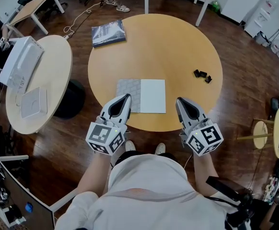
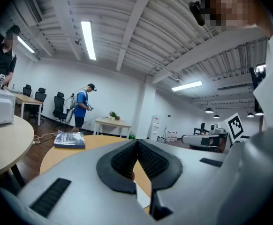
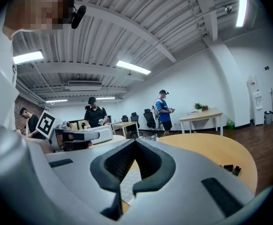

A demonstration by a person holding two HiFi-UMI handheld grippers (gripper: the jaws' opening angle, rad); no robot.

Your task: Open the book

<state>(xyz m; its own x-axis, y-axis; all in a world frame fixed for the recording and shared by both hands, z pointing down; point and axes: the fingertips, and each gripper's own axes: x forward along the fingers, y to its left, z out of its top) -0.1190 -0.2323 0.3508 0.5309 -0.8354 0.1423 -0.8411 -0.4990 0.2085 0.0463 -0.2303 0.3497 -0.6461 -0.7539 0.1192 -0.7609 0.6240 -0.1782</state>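
Both of your grippers hover just off the near edge of the round wooden table (image 1: 178, 47), pointing across it and nearly level. Your left gripper (image 1: 126, 97) has its jaws pressed together with nothing between the ribbed pads. Your right gripper (image 1: 179, 100) matches it: jaws closed to a point and empty. Each marker cube sits close to your body, outside the table's rim.

On the table, right at its near edge and between your two gripper tips, the book (image 1: 142, 96) lies flat and spread. It shows a grey patterned half on the left and a plain white half on the right. Your left gripper's tip is just beside the grey half, your right gripper's tip just beside the white half, and neither touches it.

At the table's far left edge a second, dark blue book (image 1: 108, 32) lies closed, hanging slightly over the rim. Toward the table's right side sit a few small black pieces (image 1: 203, 74), well apart from the spread book.

To the left of the table stands a second round table (image 1: 58, 75) carrying a white machine (image 1: 19, 61) and a flat white box (image 1: 34, 102).
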